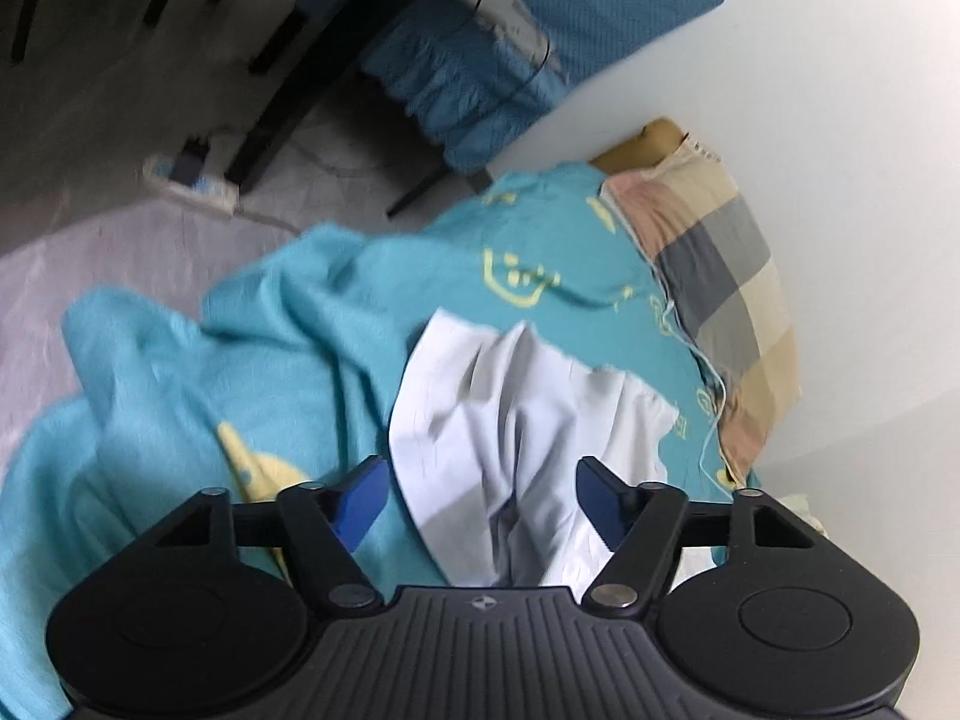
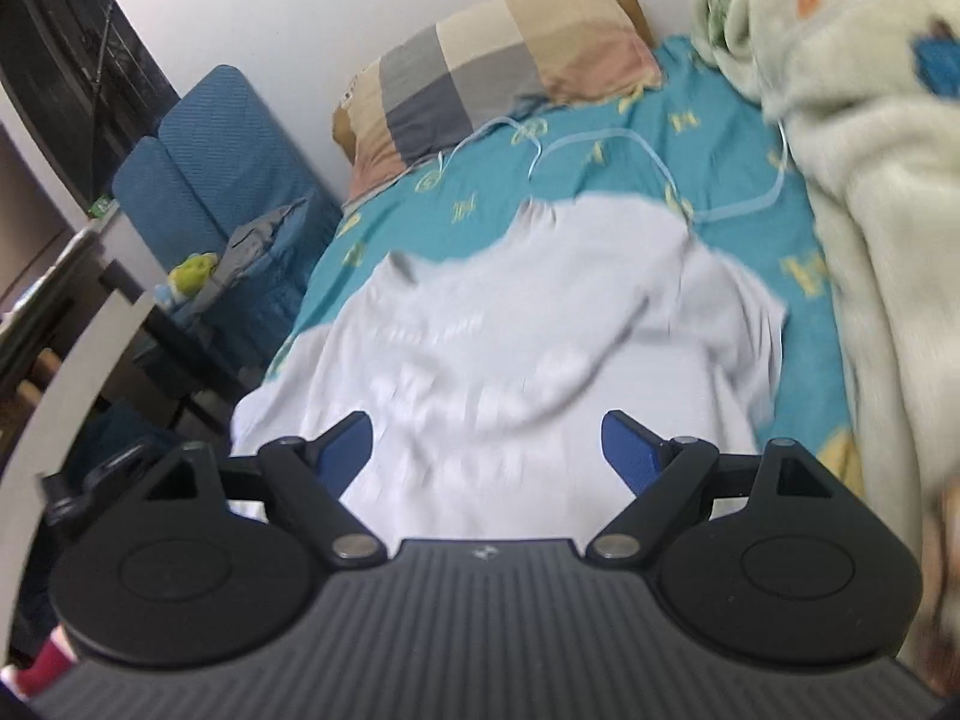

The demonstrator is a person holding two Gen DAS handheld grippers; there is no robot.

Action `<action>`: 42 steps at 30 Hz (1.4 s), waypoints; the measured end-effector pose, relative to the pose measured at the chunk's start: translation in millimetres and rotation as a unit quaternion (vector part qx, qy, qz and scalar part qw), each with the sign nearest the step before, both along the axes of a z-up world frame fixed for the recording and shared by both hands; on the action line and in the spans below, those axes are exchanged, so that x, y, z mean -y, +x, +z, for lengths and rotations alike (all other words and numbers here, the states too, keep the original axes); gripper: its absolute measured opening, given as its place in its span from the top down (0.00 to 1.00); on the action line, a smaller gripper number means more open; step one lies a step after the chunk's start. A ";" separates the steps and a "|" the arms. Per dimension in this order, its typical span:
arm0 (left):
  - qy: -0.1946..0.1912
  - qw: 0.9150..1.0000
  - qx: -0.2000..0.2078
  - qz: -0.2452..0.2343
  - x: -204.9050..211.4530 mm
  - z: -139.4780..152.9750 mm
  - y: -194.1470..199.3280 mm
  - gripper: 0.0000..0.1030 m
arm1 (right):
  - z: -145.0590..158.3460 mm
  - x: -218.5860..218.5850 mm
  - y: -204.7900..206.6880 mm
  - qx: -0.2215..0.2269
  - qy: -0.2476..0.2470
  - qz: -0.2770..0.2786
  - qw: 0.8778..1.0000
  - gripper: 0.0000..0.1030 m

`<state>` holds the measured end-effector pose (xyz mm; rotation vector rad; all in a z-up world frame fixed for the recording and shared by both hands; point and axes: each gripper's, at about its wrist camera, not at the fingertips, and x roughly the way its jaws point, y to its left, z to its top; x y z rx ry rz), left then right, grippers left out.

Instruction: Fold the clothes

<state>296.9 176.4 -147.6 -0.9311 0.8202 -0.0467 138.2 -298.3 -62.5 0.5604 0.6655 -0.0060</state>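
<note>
While above a white garment (image 2: 510,360), both grippers' fingers (image 1: 360,498) (image 2: 630,450) spread apart, holding nothing.

A bedroom in a home: a bed under a teal sheet (image 2: 600,180) with yellow prints, a checked pillow (image 2: 480,60) at the far end against a white wall (image 2: 270,0), a fleecy cream blanket (image 2: 870,210) heaped on the right, a blue padded chair (image 2: 210,150) at far left.
</note>
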 end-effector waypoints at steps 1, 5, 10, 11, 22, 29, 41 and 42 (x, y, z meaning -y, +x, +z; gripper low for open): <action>-0.007 1.000 -0.007 0.000 -0.2 -7.1 1.0 0.44 | -3.8 -1.2 -7.2 -0.002 0.009 -0.003 1.000 0.22; -0.028 0.999 -0.018 0.004 1.2 -33.7 9.9 0.68 | -29.7 -3.1 -2.7 -0.033 0.020 -0.016 0.999 0.41; -0.036 0.999 0.006 0.030 -4.0 -38.0 21.6 0.97 | -49.0 -6.6 21.1 -0.043 0.011 -0.009 0.999 0.54; -0.034 0.998 0.014 0.041 -8.3 -33.9 21.6 0.97 | -51.2 -6.3 24.0 -0.044 0.013 -0.009 0.999 0.55; 0.080 0.993 0.017 0.083 -77.7 3.4 49.2 0.97 | -50.9 3.9 30.2 -0.040 0.018 -0.026 0.999 0.55; 0.212 0.974 0.076 0.008 -33.2 57.9 63.4 0.97 | -36.2 12.3 26.6 -0.022 -0.001 -0.047 0.999 0.55; 0.386 0.850 0.226 -0.278 247.3 149.5 59.5 0.97 | -21.1 45.3 7.0 0.009 0.016 -0.068 0.998 0.54; 0.386 0.845 0.225 -0.294 269.4 142.7 57.7 0.97 | -22.5 48.9 6.1 0.008 0.019 -0.068 0.997 0.54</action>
